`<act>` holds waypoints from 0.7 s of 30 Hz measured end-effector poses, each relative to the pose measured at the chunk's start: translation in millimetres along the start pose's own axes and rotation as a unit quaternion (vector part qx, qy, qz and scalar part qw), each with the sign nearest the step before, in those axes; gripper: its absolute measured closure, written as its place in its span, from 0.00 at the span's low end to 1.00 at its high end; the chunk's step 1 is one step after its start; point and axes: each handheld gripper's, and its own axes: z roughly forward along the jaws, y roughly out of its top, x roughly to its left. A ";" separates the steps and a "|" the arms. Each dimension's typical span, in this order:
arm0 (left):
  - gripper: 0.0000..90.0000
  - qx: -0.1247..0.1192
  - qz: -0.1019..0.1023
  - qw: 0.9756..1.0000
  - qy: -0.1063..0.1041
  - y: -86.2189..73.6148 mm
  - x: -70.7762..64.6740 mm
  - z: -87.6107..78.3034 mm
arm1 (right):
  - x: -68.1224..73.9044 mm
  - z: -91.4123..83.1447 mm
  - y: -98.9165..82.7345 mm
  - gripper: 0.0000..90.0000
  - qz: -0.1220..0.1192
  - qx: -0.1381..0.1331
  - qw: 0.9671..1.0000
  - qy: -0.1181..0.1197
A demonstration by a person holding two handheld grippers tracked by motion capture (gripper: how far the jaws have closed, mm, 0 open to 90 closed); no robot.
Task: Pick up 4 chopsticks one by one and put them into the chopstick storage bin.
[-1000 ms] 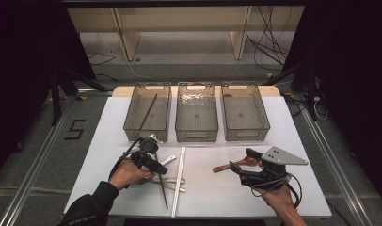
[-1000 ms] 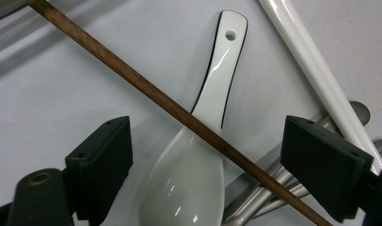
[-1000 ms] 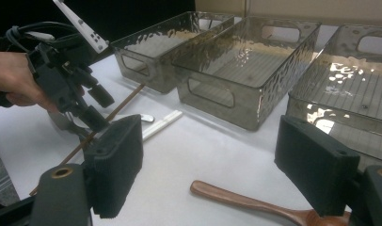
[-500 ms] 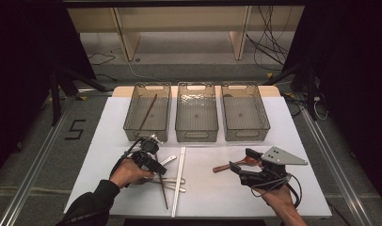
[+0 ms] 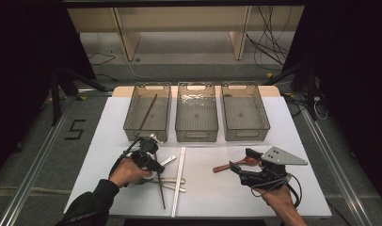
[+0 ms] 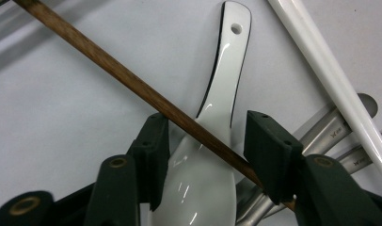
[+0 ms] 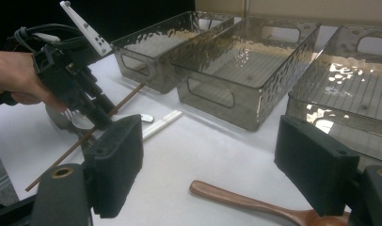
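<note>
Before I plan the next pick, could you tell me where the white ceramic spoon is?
In the left gripper view, the white ceramic spoon lies on the table between the left gripper jaws, under a brown wooden chopstick.

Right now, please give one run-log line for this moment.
left gripper: closing around brown chopstick, over white spoon, not pressing | right gripper: open, above wooden spoon

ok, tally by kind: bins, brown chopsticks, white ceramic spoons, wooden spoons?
Bins: 3
Brown chopsticks: 2
White ceramic spoons: 1
Wooden spoons: 1
Total: 7
</note>
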 end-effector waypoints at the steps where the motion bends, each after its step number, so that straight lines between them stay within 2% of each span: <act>1: 0.58 -0.001 -0.004 1.000 -0.004 -0.2 0.5 0.3 | 0.0 0.0 0.0 0.28 0.000 0.000 1.000 0.000; 3: 0.60 -0.001 -0.004 1.000 -0.004 -0.1 1.6 0.2 | 0.0 0.0 0.0 0.28 0.000 0.000 1.000 0.000; 6: 0.64 -0.007 -0.016 1.000 -0.015 -0.3 5.4 -0.8 | 0.2 -0.2 0.1 0.28 0.000 -0.001 1.000 0.000; 11: 0.66 -0.005 -0.026 0.999 -0.030 0.2 10.1 -1.6 | 0.0 0.1 0.0 0.28 0.000 0.000 1.000 0.000; 21: 0.67 -0.009 -0.041 0.998 -0.040 0.0 16.2 -5.0 | 0.1 -0.1 0.2 0.28 0.000 -0.001 1.000 0.001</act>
